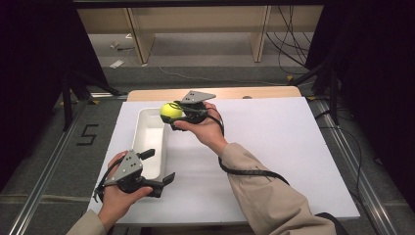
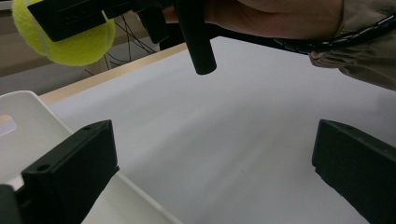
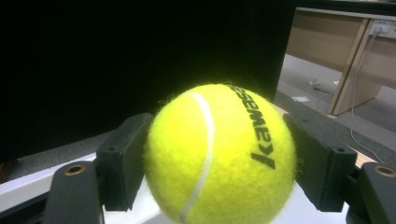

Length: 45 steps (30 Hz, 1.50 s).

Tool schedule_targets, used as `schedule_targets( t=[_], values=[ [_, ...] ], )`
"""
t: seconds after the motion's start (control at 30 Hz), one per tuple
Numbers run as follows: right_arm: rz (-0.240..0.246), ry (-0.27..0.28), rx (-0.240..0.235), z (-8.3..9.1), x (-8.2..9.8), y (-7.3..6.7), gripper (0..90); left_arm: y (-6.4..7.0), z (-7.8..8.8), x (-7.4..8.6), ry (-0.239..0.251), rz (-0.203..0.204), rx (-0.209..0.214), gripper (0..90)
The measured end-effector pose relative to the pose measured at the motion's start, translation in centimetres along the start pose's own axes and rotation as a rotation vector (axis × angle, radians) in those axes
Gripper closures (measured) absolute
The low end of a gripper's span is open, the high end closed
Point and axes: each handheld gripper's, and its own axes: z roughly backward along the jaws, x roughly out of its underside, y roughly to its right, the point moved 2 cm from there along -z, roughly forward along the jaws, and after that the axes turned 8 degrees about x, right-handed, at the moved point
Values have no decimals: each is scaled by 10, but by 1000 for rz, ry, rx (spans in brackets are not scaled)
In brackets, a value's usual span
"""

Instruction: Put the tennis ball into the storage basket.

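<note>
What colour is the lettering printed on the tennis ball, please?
Black, on the yellow tennis ball; clearest in the right gripper view.

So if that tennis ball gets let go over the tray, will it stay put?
Probably not at once: the tennis ball is round and felted, so it likely bounces and rolls. The white tray has raised walls that should contain it.

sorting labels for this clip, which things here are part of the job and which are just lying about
In the job: tennis ball clamped in the right gripper; white tray beneath it; open left gripper.

Lying about: wooden shelving; floor cables.
</note>
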Motion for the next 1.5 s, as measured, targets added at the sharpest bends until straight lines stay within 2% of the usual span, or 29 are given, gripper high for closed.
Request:
schedule_targets(
  t=[1.5],
  values=[
    [5, 0, -30, -12, -6, -15, 273, 0, 0, 0, 0, -1, 3, 0]
  ],
)
